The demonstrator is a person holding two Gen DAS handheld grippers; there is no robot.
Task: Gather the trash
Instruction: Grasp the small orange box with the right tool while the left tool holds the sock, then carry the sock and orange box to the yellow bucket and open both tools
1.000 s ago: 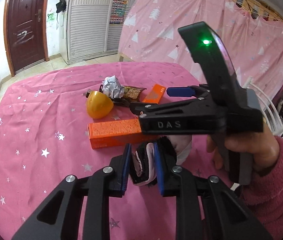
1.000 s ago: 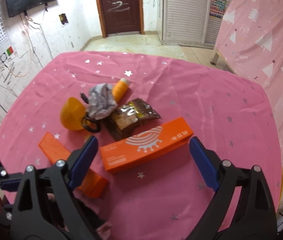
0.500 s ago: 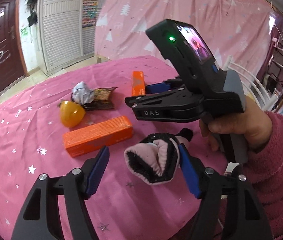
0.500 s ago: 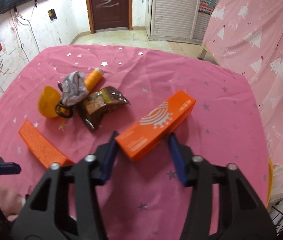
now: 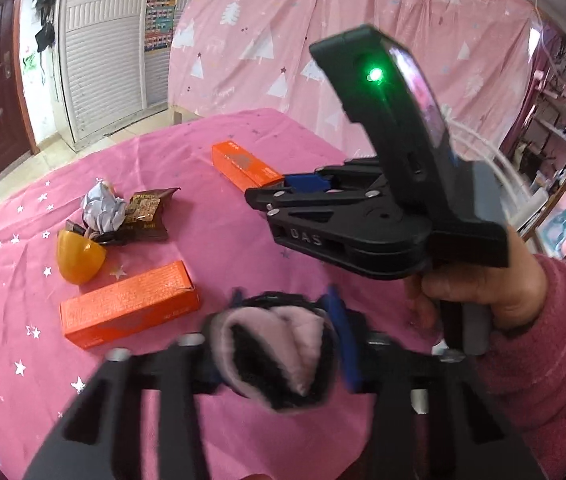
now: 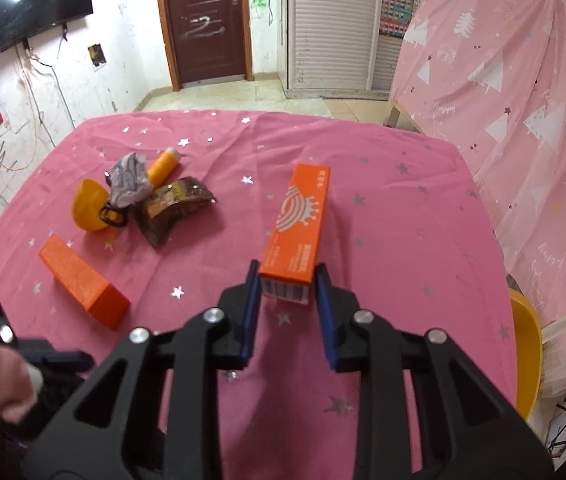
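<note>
On the pink starred tablecloth [image 6: 403, 240] an orange carton [image 6: 297, 232] lies lengthwise away from me. My right gripper [image 6: 287, 276] is closing, and its blue pads touch both sides of the carton's near end. The left wrist view shows the right gripper [image 5: 283, 188] at the same carton [image 5: 243, 164]. My left gripper [image 5: 285, 300] is blurred and closing, with its pads against a rolled pink-and-black sock [image 5: 275, 344]. A second orange carton [image 5: 129, 306] lies to its left.
A yellow egg-shaped shell [image 6: 89, 210], crumpled grey paper [image 6: 131, 184], a brown snack wrapper [image 6: 171, 208] and a small orange bottle [image 6: 163, 164] lie clustered at the far left. A yellow basin [image 6: 527, 352] sits beyond the table's right edge. Pink curtains hang behind.
The right jaws went from wide open to closed around the orange carton, which swung to point away. The left jaws opened around the sock, then narrowed on it again.
</note>
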